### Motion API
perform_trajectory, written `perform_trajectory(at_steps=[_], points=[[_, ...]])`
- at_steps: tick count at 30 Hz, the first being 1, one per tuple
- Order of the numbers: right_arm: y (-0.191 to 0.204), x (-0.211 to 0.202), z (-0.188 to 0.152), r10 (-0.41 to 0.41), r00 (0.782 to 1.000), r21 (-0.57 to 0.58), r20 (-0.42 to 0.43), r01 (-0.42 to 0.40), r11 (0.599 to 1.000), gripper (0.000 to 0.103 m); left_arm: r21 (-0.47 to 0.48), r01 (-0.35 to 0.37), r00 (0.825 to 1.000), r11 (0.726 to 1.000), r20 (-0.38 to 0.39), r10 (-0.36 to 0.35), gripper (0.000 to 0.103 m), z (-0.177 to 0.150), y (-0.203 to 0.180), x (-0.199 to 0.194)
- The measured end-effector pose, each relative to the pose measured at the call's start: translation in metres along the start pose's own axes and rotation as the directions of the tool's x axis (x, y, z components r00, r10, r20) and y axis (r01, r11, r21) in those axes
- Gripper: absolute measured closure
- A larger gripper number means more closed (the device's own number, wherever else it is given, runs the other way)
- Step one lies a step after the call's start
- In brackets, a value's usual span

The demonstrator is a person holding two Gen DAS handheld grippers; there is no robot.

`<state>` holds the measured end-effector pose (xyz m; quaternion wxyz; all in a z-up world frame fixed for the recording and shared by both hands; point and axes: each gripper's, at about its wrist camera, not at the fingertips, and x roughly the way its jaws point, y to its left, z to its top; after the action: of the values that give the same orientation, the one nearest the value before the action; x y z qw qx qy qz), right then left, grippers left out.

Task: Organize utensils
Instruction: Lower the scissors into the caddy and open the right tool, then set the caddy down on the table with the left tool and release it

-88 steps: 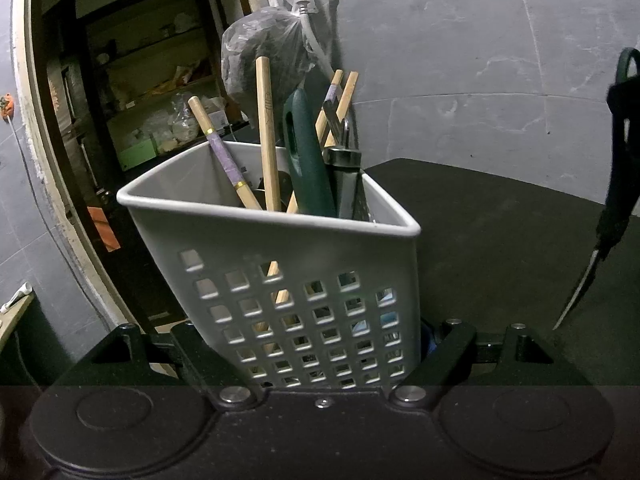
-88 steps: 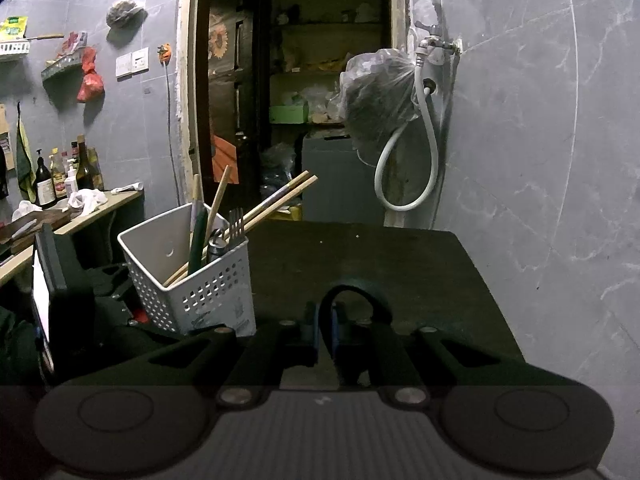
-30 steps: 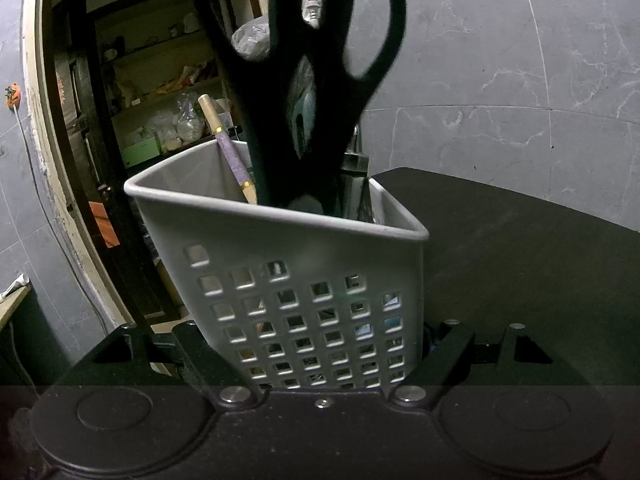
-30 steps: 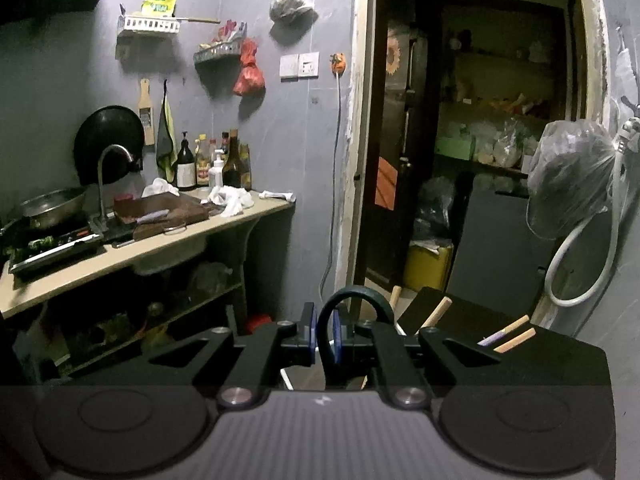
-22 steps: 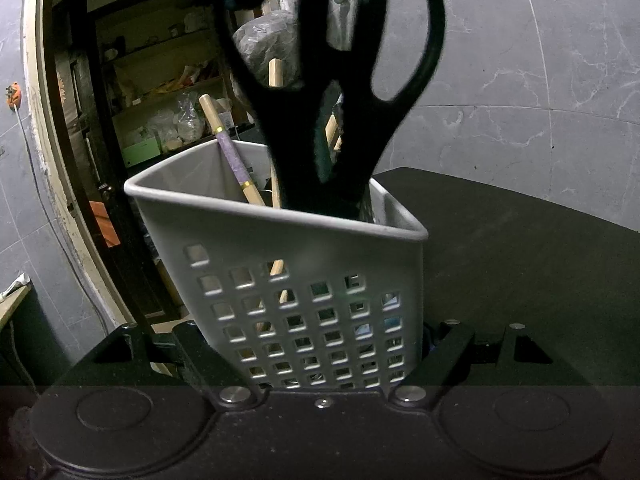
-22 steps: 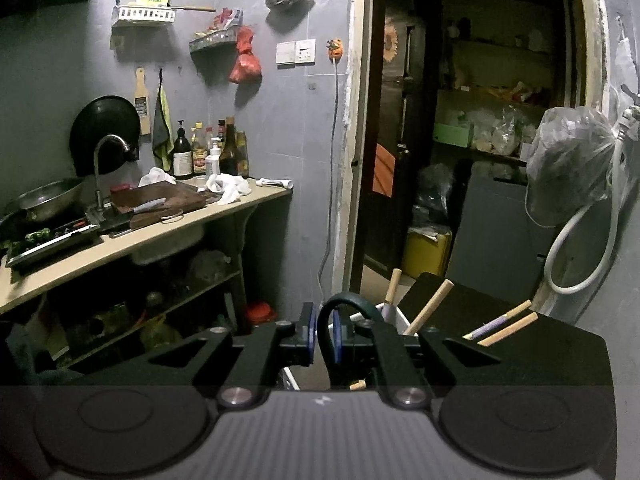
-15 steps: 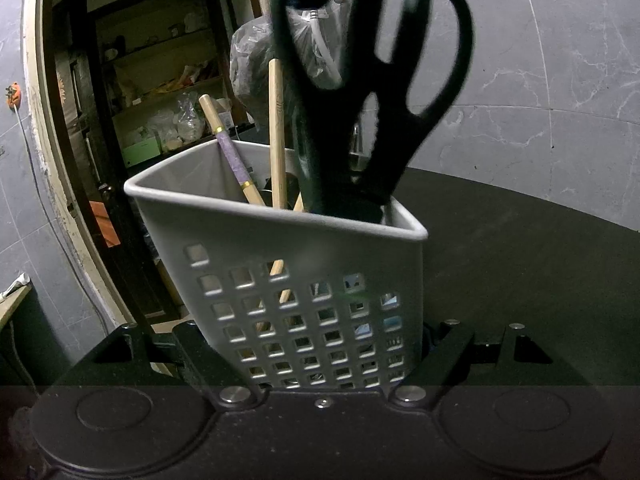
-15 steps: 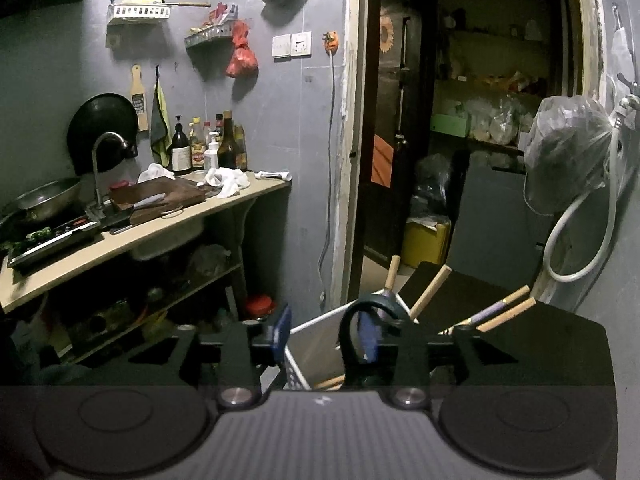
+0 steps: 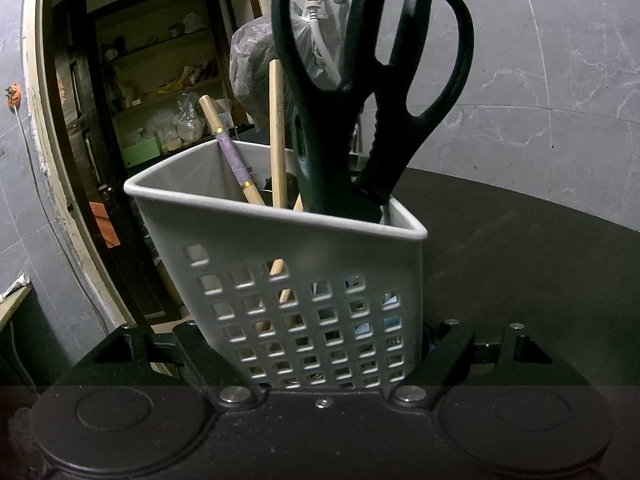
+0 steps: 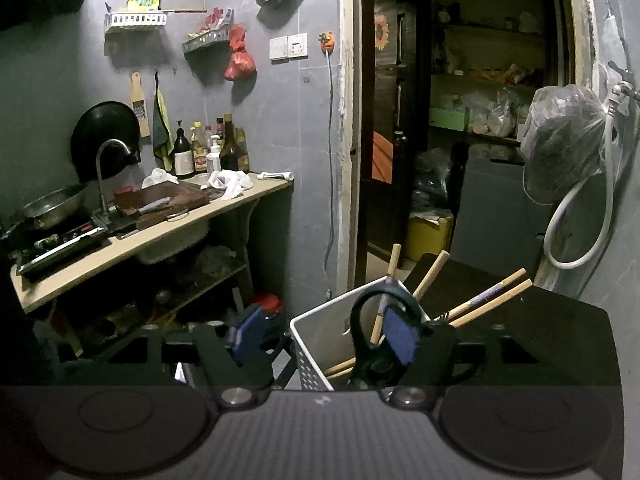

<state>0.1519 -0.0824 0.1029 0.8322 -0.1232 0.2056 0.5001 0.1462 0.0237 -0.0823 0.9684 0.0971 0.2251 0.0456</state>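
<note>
A white perforated utensil basket (image 9: pixel 304 280) stands on a dark table (image 9: pixel 520 248). My left gripper (image 9: pixel 320 344) is shut on the basket's lower wall. Black scissors (image 9: pixel 380 92) stand blades-down in the basket, handles up, beside wooden chopsticks (image 9: pixel 277 128) and a purple-banded stick (image 9: pixel 232 160). In the right wrist view my right gripper (image 10: pixel 324 336) is open above the basket (image 10: pixel 320 336); its blue pads (image 10: pixel 248 336) are spread, and one pad sits by the scissors handle loop (image 10: pixel 360 320) without gripping it.
A grey tiled wall with a tap, hose and hanging plastic bag (image 10: pixel 560 140) is behind the table. A doorway to a pantry (image 10: pixel 460 120) is behind the basket. A kitchen counter (image 10: pixel 140 236) with pan, bottles and cutting board is at the left.
The right gripper lowered the scissors blades-first into the basket, then its jaws opened and let them go. The left gripper kept hold of the basket.
</note>
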Motion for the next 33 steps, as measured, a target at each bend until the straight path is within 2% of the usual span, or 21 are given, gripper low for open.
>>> perform_trajectory(at_steps=[7,14,22,26,33], points=[[-0.001,-0.012,-0.003,-0.006,1.0,0.035,0.012,0.006,0.999,0.02,0.0,0.0,1.0,1.0,0.0,0.0,0.021,0.0,0.0,0.0],[0.0,-0.024,-0.01,-0.058,0.998,0.087,0.031,0.055,0.995,0.014,0.0,0.009,1.0,1.0,0.003,-0.009,0.021,0.0,0.001,0.0],[0.002,-0.04,-0.022,-0.19,0.981,0.175,0.04,0.18,0.968,0.005,0.012,0.034,0.999,0.999,0.018,-0.034,0.02,-0.003,0.006,0.0],[0.004,-0.048,-0.03,-0.244,0.969,0.207,0.04,0.231,0.951,0.002,0.033,0.041,0.999,0.999,0.032,-0.042,0.015,-0.006,0.008,-0.002],[0.009,-0.073,-0.04,-0.287,0.956,0.211,0.063,0.269,0.94,0.0,0.036,0.015,0.999,0.999,0.036,-0.016,0.012,-0.007,0.002,-0.009]])
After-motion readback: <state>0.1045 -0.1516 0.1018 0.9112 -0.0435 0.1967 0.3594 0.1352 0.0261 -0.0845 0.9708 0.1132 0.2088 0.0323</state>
